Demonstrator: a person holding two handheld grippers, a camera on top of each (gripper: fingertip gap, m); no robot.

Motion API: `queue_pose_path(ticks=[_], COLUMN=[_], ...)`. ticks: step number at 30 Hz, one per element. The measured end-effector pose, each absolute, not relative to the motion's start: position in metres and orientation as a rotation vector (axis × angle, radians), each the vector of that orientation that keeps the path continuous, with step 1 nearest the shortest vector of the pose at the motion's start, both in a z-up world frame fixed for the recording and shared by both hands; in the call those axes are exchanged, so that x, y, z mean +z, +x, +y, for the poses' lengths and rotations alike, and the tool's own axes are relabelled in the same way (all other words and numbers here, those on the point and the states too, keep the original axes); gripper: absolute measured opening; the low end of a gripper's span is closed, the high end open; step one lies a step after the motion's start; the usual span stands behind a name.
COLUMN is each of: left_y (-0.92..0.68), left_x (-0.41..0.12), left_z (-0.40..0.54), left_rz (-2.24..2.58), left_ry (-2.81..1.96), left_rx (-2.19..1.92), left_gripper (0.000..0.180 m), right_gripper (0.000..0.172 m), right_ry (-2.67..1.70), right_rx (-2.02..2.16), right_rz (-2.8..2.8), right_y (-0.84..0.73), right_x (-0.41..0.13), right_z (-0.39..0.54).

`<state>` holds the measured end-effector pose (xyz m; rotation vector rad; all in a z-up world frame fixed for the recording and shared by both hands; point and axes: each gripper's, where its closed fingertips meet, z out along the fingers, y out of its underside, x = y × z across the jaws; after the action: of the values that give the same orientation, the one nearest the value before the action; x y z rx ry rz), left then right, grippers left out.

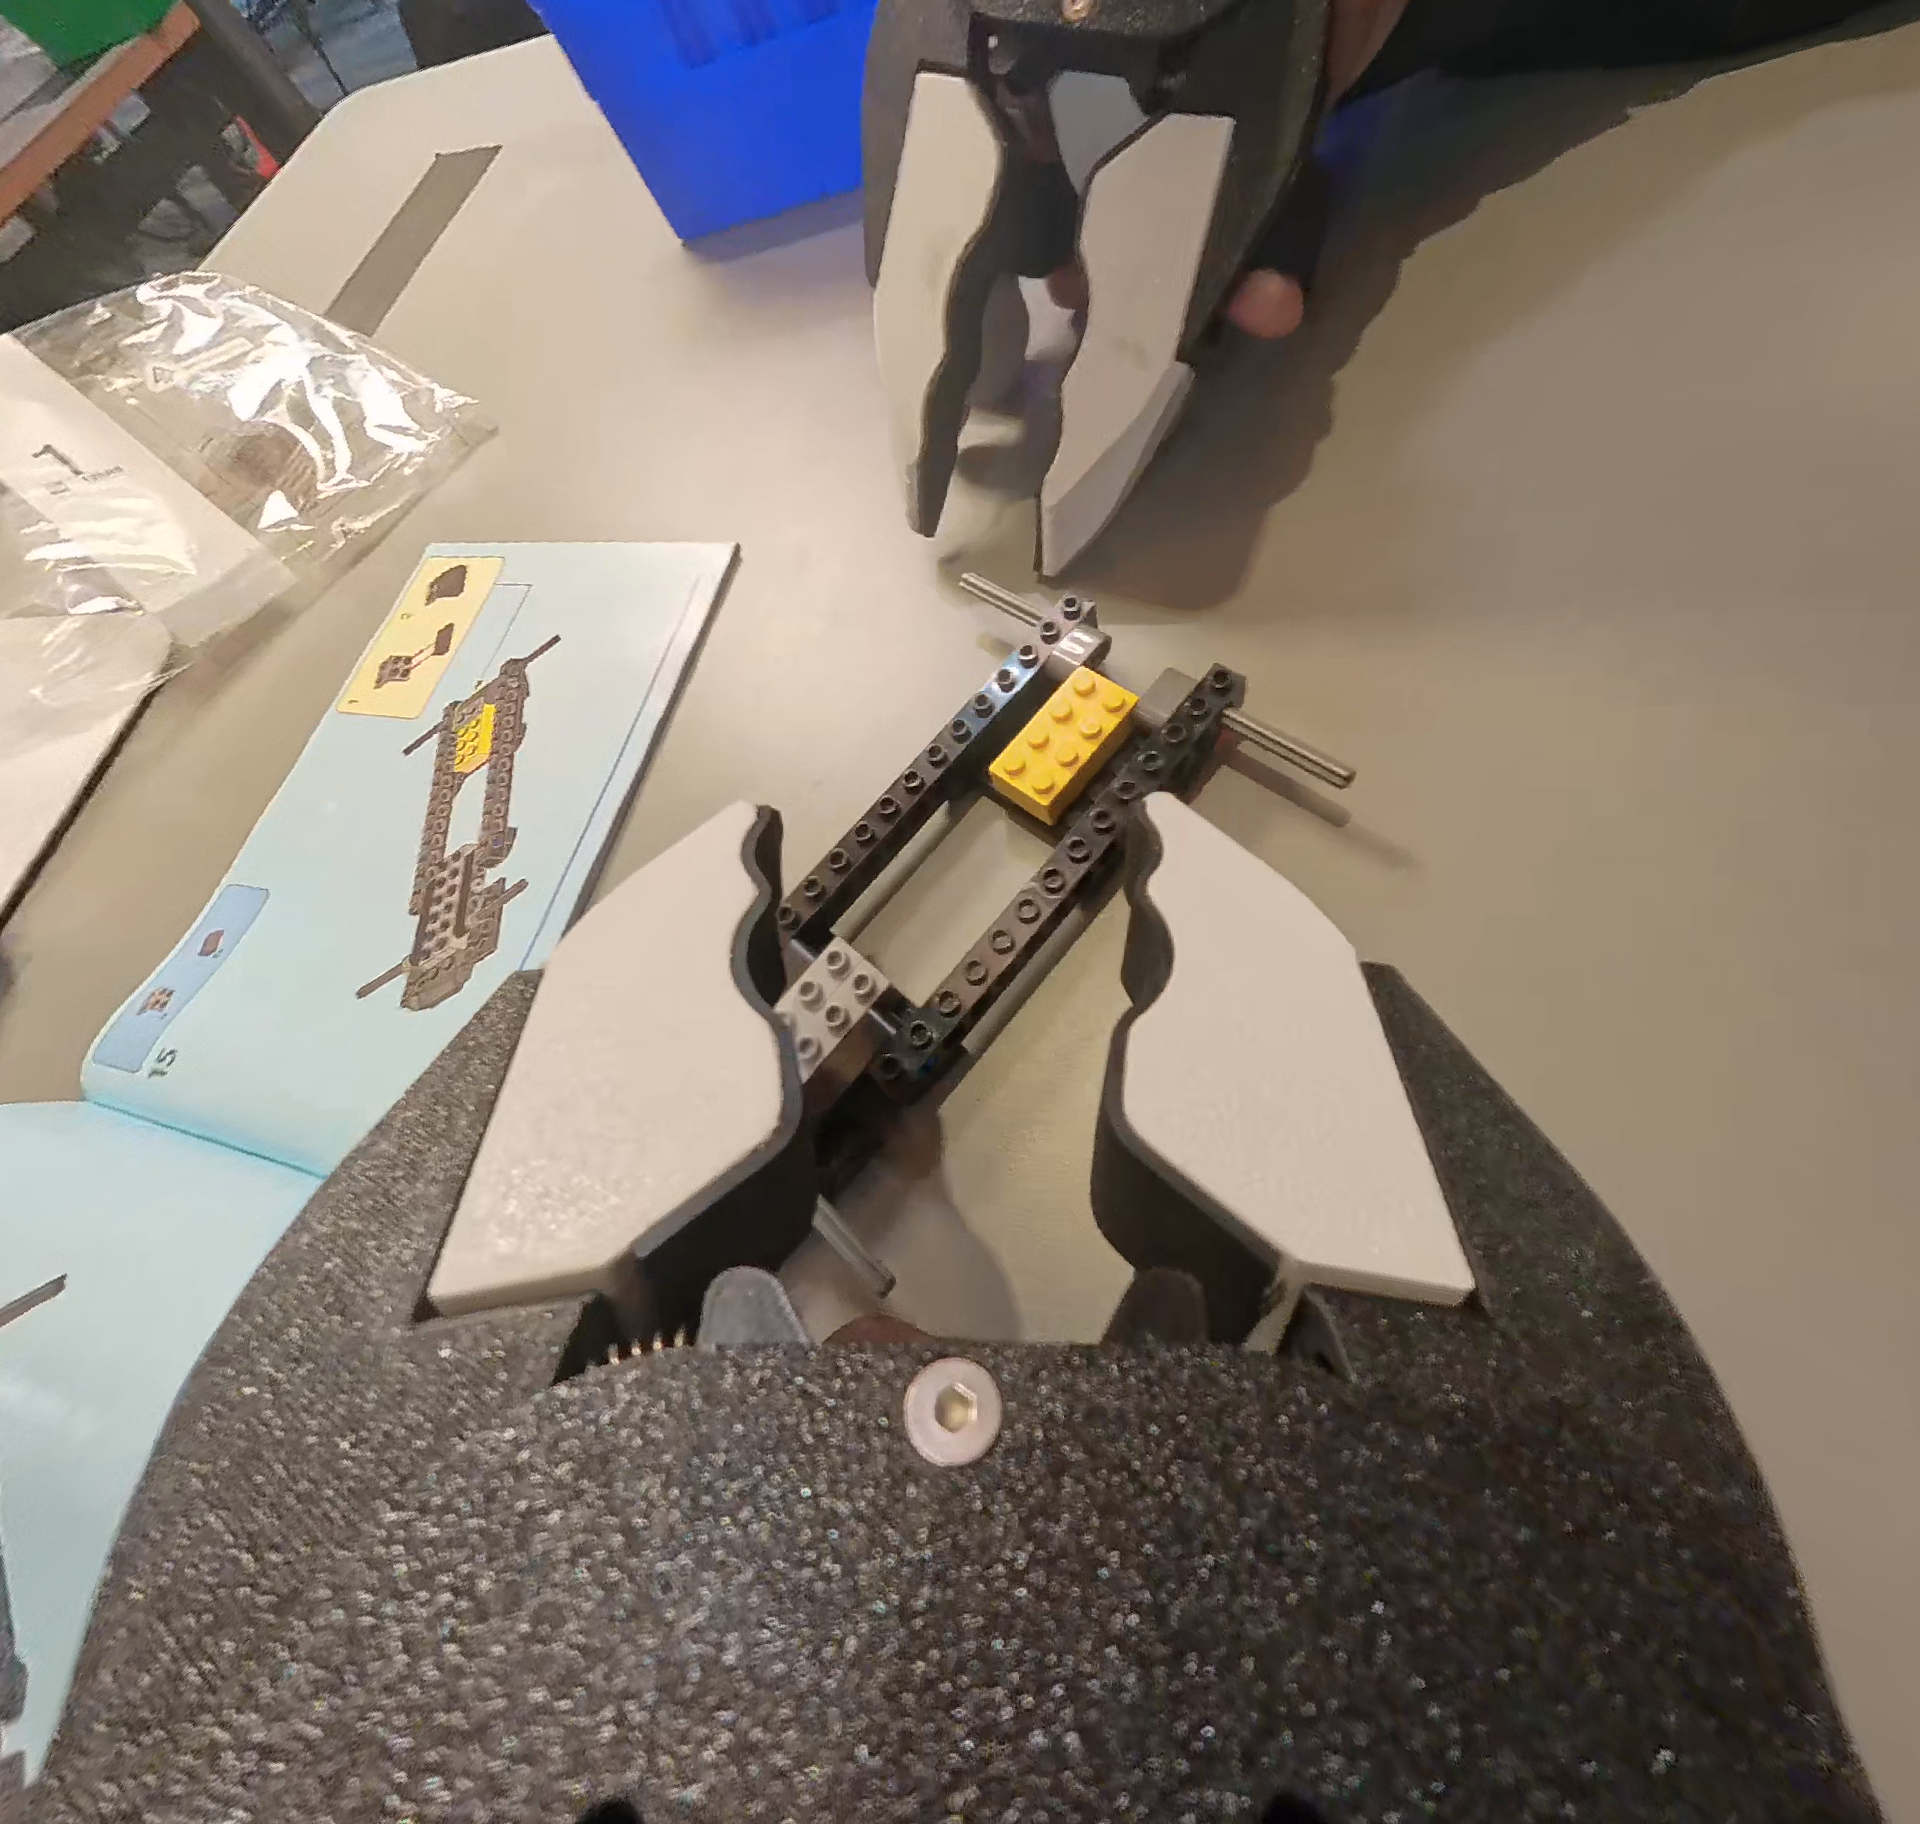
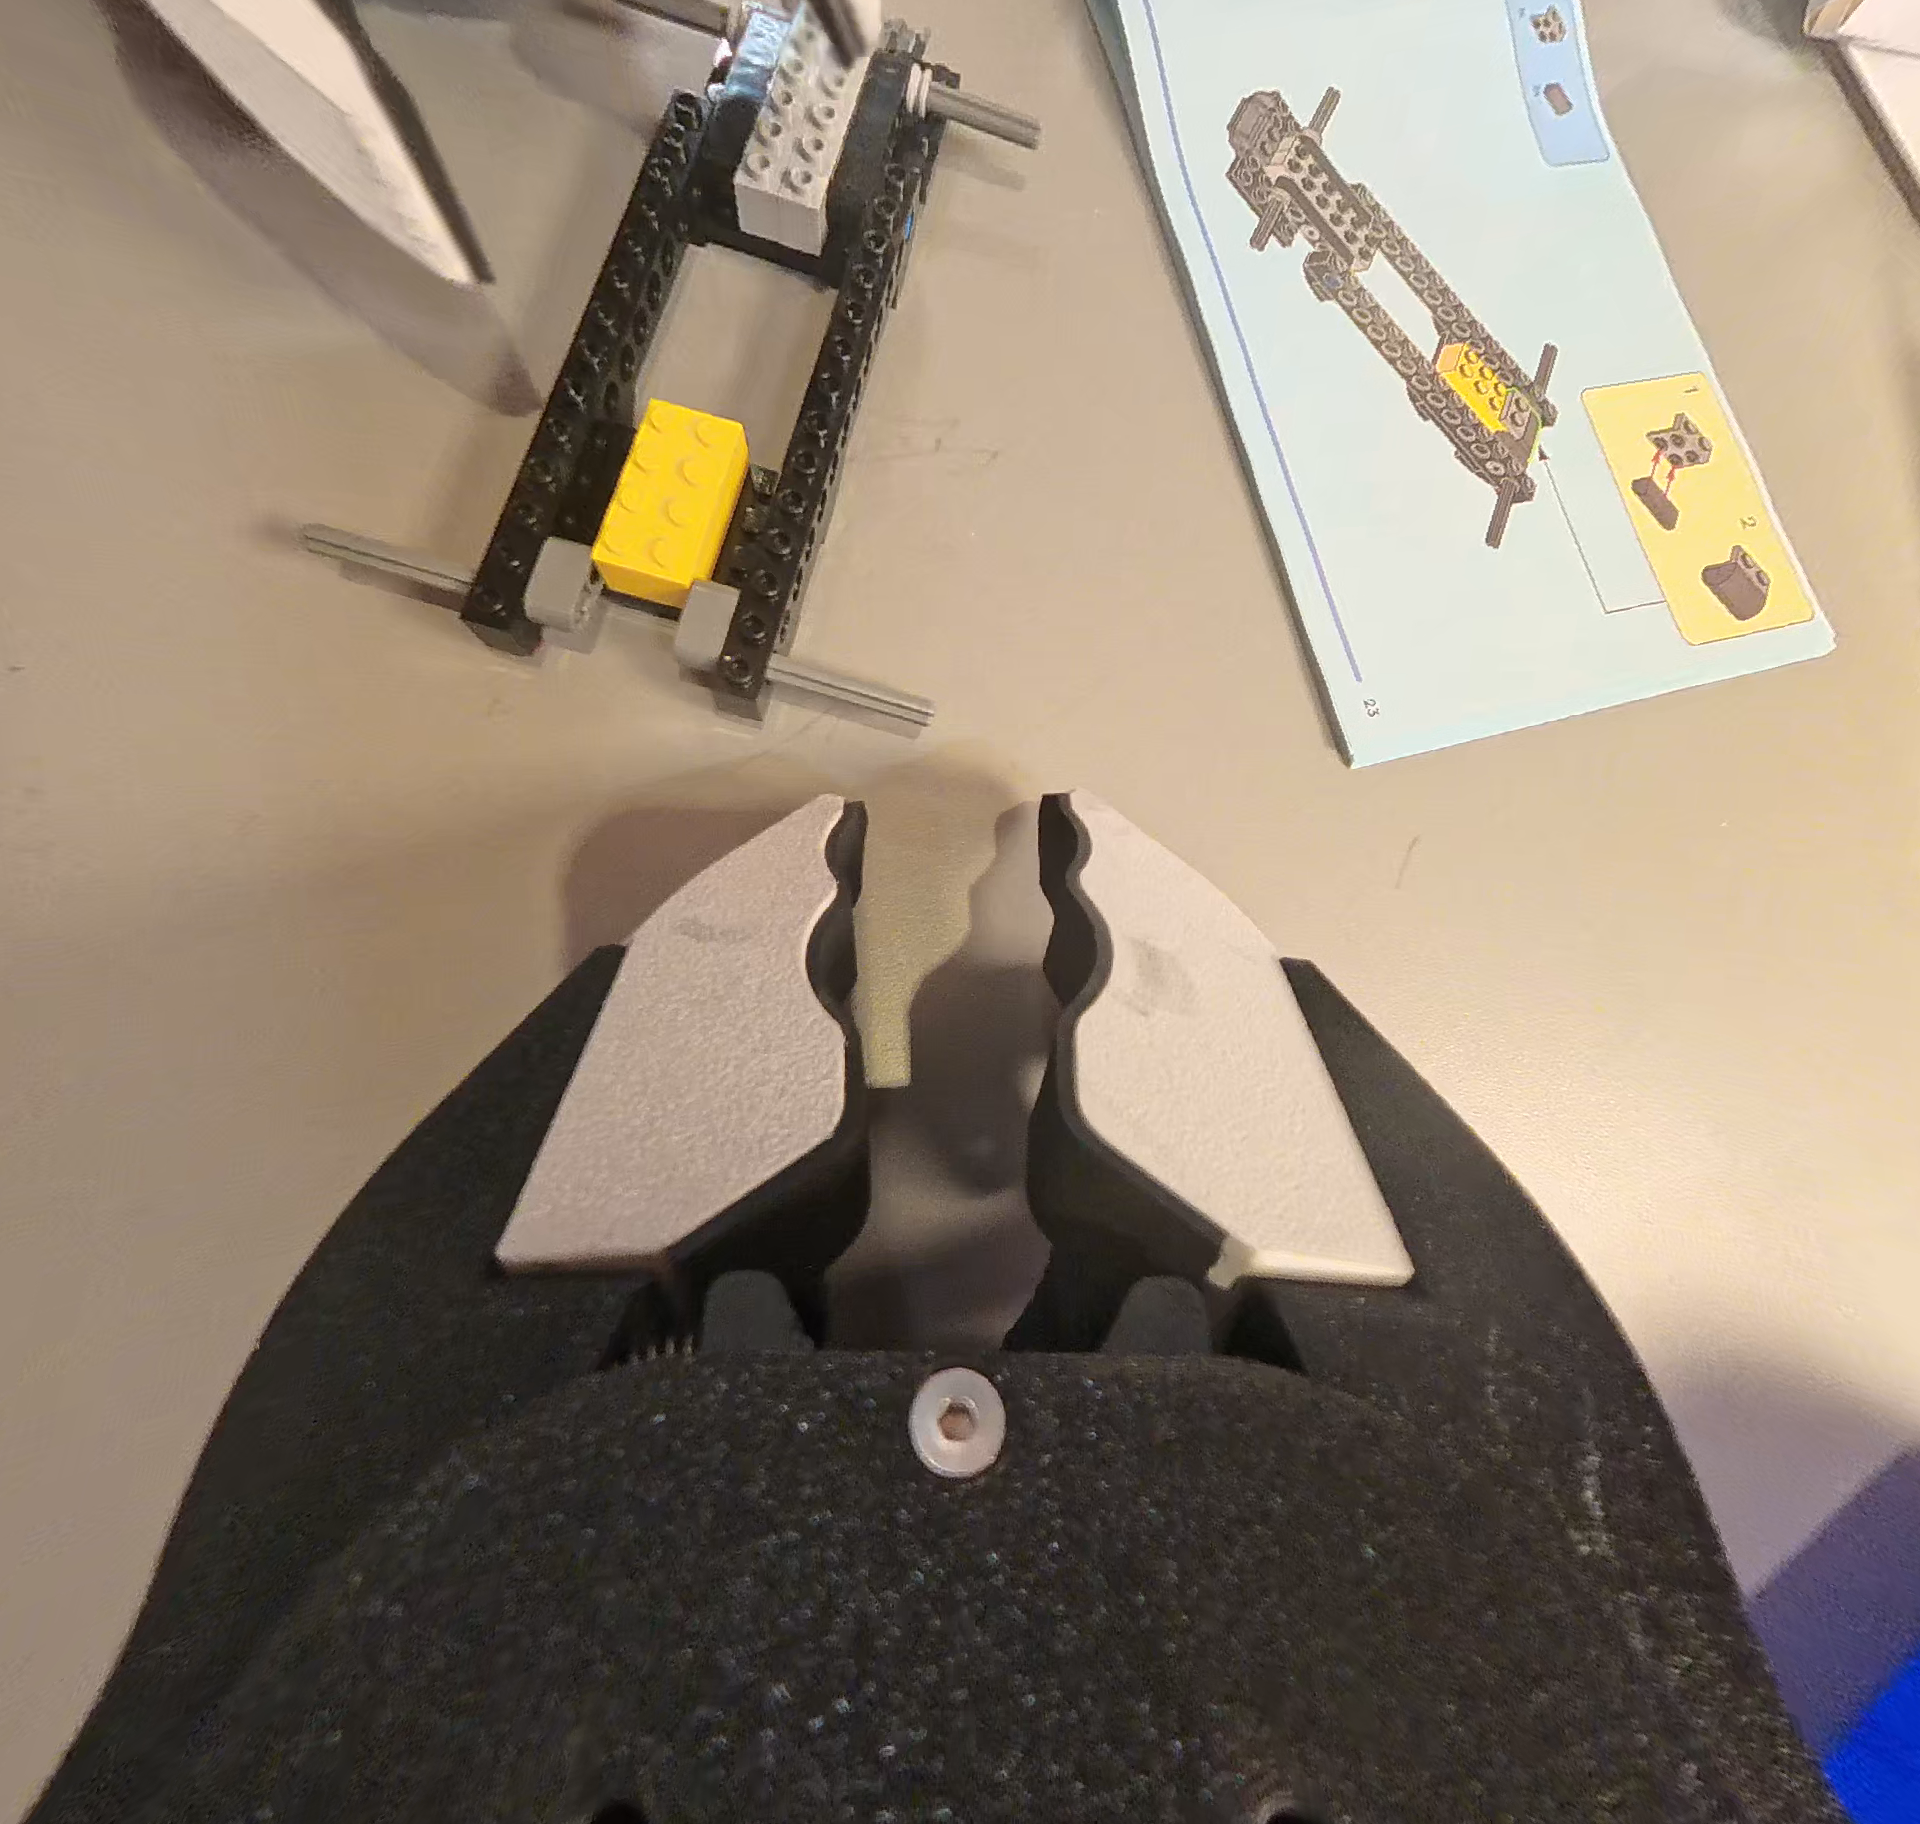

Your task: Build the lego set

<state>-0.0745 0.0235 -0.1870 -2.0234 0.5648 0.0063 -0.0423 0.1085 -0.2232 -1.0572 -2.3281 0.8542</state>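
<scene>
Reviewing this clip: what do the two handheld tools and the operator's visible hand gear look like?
Both tools match: the left tool and right tool each have a black, speckled, rough-textured body with one silver hex screw at its centre. The fingers are flat light-grey plates lined with wavy black pads. No cables show. The hand behind the right tool wears a black fingerless glove and dark sleeve.

A grey-beige table (image 1: 1558, 631) carries a black brick frame (image 1: 966, 881) with a yellow brick (image 1: 1060, 740), a grey brick (image 1: 831, 995) and grey axles (image 1: 1288, 746), lying well in from the edges. Just beside it lies an open pale-blue instruction booklet (image 1: 343, 839); beyond that, toward a table edge, lie a clear plastic bag (image 1: 260, 413) and white paper (image 1: 94, 517). A blue bin (image 1: 727, 81) stands near the far edge.
</scene>
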Motion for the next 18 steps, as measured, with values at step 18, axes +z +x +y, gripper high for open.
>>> queue_pose_path(ticks=[18], left_y=[-0.111], left_x=[-0.143], left_z=[0.030], left_rz=[0.304], left_ry=[-1.767], left_rx=[0.167], left_gripper=[0.059], right_gripper=[0.034], right_ry=[-1.115], right_rx=[0.781], right_rz=[-2.208], right_y=[-0.050], right_x=[-0.220], right_z=[0.121])
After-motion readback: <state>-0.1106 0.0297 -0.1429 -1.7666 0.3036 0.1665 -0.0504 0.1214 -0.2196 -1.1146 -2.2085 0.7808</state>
